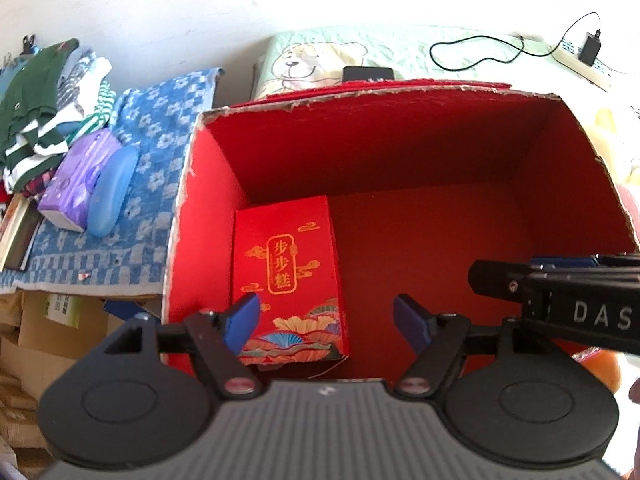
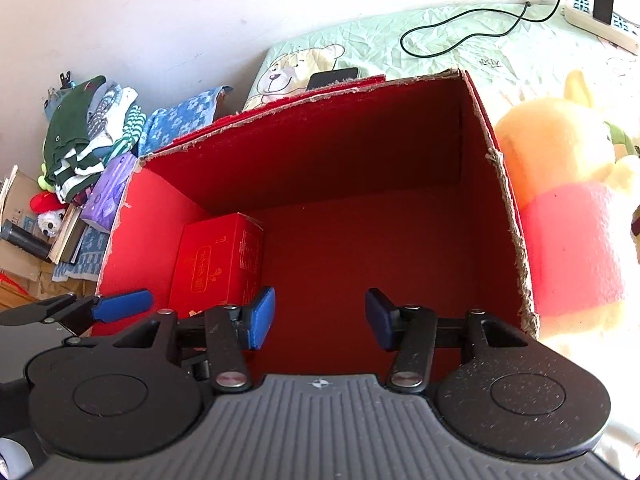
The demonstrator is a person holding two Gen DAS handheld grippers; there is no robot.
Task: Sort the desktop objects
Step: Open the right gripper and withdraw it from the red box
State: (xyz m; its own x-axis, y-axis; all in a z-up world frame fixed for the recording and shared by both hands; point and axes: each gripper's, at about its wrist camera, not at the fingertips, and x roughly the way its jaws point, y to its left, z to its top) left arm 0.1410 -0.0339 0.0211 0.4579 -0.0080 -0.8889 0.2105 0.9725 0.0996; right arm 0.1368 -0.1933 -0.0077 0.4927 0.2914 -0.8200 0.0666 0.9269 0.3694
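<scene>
While both hover over the big red box (image 1: 400,152), the left gripper (image 1: 326,322) and right gripper (image 2: 320,318) gape empty; the small red carton (image 1: 286,276) stands inside, against the box's left wall.

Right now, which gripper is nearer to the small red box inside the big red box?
Left. The left gripper hangs open just over the small red box, one blue finger overlapping its edge. The right gripper, also open, is further to the side, over the bare floor of the big red box.
</scene>
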